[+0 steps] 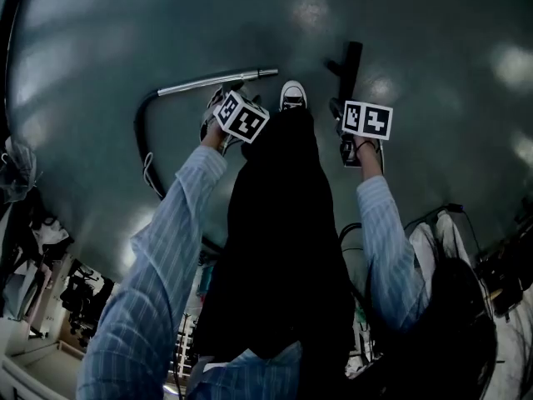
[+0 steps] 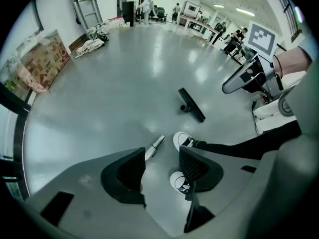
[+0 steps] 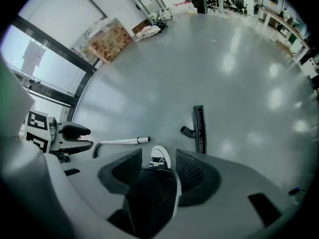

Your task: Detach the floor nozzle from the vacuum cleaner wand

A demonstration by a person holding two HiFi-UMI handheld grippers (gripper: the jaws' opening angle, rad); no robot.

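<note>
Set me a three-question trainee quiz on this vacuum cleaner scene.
1. True or false: the floor nozzle is joined to the wand.
2. What does the left gripper hold? A) the wand B) the nozzle C) nothing
3. Fill in: the jaws of the right gripper stand ____.

Key: 1 false, they lie apart on the floor; 2 C; 3 apart.

The grey floor [image 1: 433, 23] bears the wand [image 1: 216, 81] and floor nozzle [image 1: 351, 61], apart.
</note>
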